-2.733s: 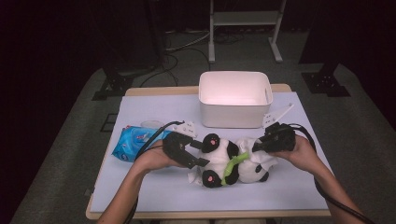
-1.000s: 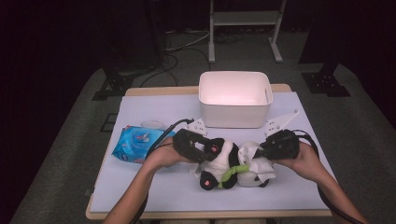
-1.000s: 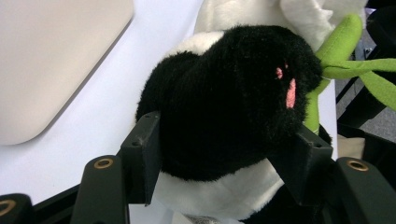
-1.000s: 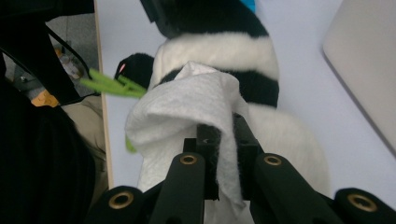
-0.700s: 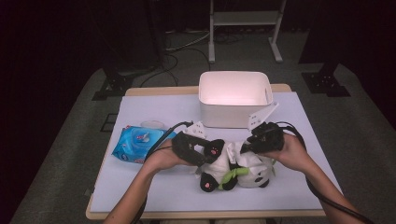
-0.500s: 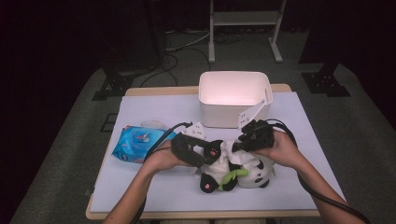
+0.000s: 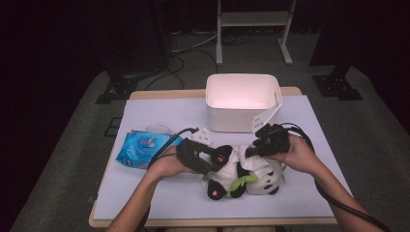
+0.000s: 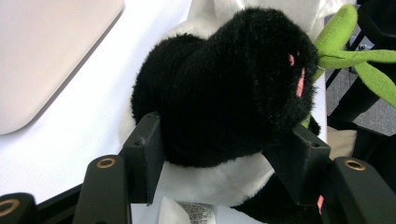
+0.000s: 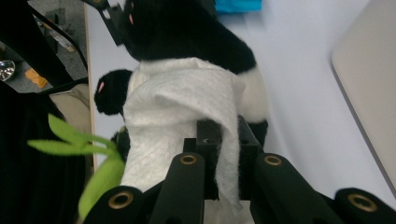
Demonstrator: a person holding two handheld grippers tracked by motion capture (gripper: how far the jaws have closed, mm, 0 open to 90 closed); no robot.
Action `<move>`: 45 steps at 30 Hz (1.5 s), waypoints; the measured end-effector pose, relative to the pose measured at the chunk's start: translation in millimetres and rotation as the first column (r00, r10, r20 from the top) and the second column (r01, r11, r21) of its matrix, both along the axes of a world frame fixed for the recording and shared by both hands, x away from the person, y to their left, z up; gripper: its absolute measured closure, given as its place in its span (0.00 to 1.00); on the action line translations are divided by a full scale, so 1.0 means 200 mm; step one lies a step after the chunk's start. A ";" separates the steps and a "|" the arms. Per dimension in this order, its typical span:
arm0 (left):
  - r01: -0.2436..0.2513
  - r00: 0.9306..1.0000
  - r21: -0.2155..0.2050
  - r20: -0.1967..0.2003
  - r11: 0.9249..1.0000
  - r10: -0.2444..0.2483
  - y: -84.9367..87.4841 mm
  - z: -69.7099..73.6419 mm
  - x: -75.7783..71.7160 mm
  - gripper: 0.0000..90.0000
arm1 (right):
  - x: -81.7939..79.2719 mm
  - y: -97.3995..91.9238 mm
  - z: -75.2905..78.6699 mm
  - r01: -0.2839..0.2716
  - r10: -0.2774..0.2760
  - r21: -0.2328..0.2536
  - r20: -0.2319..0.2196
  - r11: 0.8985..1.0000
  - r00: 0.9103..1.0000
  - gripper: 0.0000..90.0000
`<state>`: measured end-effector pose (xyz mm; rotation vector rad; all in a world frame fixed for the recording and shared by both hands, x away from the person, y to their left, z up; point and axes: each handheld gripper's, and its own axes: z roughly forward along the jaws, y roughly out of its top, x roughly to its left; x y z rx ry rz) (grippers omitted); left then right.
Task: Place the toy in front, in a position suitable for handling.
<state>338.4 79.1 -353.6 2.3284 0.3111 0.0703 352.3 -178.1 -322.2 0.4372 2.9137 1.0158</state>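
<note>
White wet wipe [image 9: 177, 116], pinched in the right gripper [image 9: 219, 154], lies across the plush panda [image 7: 241, 171], whose black paw the left gripper [image 8: 224, 158] clamps; wiping looks underway, unfinished.

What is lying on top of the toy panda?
A white wipe is draped over the toy panda, pinched by the right gripper. The left gripper clamps a black paw. The fur beneath the wipe is covered.
</note>
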 end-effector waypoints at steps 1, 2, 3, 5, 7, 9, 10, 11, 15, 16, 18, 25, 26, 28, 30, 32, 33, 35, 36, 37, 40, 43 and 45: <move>0.000 1.000 0.002 -0.002 1.000 0.000 0.00 0.00 0.00 0.44 | 0.00 -0.01 0.00 0.006 -0.006 0.002 -0.002 1.000 1.000 0.94; -0.001 1.000 0.001 -0.003 1.000 0.001 0.00 0.00 0.00 0.44 | -0.01 -0.03 0.00 0.014 -0.014 0.005 -0.004 1.000 1.000 0.94; 0.001 1.000 0.001 -0.006 1.000 -0.001 -0.01 0.00 0.00 0.44 | -0.01 -0.05 0.00 0.018 -0.017 0.008 -0.005 1.000 1.000 0.94; 0.005 1.000 0.002 -0.007 1.000 -0.005 -0.01 0.01 0.00 0.44 | -0.02 -0.09 0.00 0.026 -0.026 0.019 -0.003 0.999 1.000 0.94; 0.006 1.000 0.008 -0.005 1.000 -0.006 -0.01 0.01 0.00 0.44 | -0.02 -0.12 0.00 0.038 -0.038 0.033 -0.002 0.999 0.999 0.94; 0.002 1.000 0.015 -0.007 1.000 -0.002 -0.02 0.01 0.00 0.44 | -0.03 -0.16 0.00 0.050 -0.050 0.043 0.002 0.998 0.999 0.94; 0.001 1.000 0.016 -0.008 1.000 0.000 -0.02 0.01 0.00 0.44 | -0.04 -0.18 0.00 0.052 -0.052 0.045 0.008 0.998 0.999 0.94; 0.004 1.000 0.024 -0.005 1.000 -0.004 -0.02 0.02 0.00 0.44 | -0.05 -0.19 0.00 0.059 -0.059 0.048 0.007 0.997 0.998 0.94; 0.007 1.000 0.029 -0.007 1.000 -0.007 -0.03 0.02 0.00 0.43 | -0.06 -0.26 0.00 0.085 -0.085 0.053 0.000 0.995 0.996 0.94; 0.004 1.000 0.026 -0.008 1.000 -0.004 -0.03 0.02 0.00 0.43 | -0.07 -0.28 0.00 0.088 -0.088 0.055 0.000 0.995 0.996 0.94; 0.011 1.000 0.028 -0.013 1.000 -0.010 -0.03 0.03 0.01 0.42 | -0.08 -0.30 -0.02 0.102 -0.102 0.062 -0.006 0.993 0.995 0.94; 0.015 1.000 0.044 -0.019 0.999 -0.014 -0.04 0.05 0.00 0.41 | -0.09 -0.29 -0.07 0.098 -0.097 0.070 -0.017 0.993 0.995 0.94; 0.015 1.000 0.044 -0.020 0.999 -0.014 -0.04 0.05 0.00 0.40 | -0.09 -0.28 -0.07 0.094 -0.094 0.071 -0.015 0.993 0.996 0.94; 0.013 1.000 0.044 -0.017 0.999 -0.012 -0.04 0.05 -0.01 0.40 | -0.09 -0.27 -0.08 0.090 -0.088 0.072 -0.019 0.993 0.996 0.94; 0.010 1.000 0.049 -0.017 0.999 -0.010 -0.05 0.05 -0.01 0.39 | -0.10 -0.27 -0.08 0.089 -0.088 0.075 -0.016 0.993 0.996 0.94; 0.011 1.000 0.055 -0.008 0.998 -0.011 -0.05 0.05 0.00 0.37 | -0.10 -0.27 -0.08 0.093 -0.092 0.079 -0.016 0.992 0.996 0.94; 0.012 1.000 0.064 -0.003 0.998 -0.012 -0.06 0.04 0.00 0.37 | -0.10 -0.27 -0.08 0.093 -0.092 0.078 -0.012 0.993 0.996 0.94; -0.002 1.000 0.068 0.014 0.998 0.001 -0.06 0.04 -0.01 0.39 | -0.10 -0.27 -0.08 0.099 -0.098 0.073 -0.014 0.992 0.995 0.94; -0.003 1.000 0.075 0.020 0.997 0.002 -0.07 0.03 -0.01 0.40 | -0.10 -0.27 -0.07 0.098 -0.098 0.068 -0.004 0.993 0.995 0.94; -0.003 1.000 0.079 0.024 0.997 0.001 -0.07 0.03 -0.01 0.41 | -0.10 -0.28 -0.06 0.096 -0.096 0.070 0.004 0.993 0.995 0.94; -0.001 1.000 0.077 0.023 0.997 -0.001 -0.07 0.04 -0.01 0.42 | -0.10 -0.31 -0.05 0.108 -0.108 0.081 0.001 0.991 0.994 0.94; 0.000 1.000 0.073 0.021 0.997 -0.001 -0.06 0.03 -0.01 0.42 | -0.11 -0.34 -0.05 0.124 -0.124 0.086 -0.006 0.989 0.992 0.94; 0.000 1.000 0.072 0.019 0.997 -0.002 -0.06 0.03 -0.01 0.42 | -0.11 -0.37 -0.06 0.133 -0.133 0.089 -0.007 0.987 0.991 0.94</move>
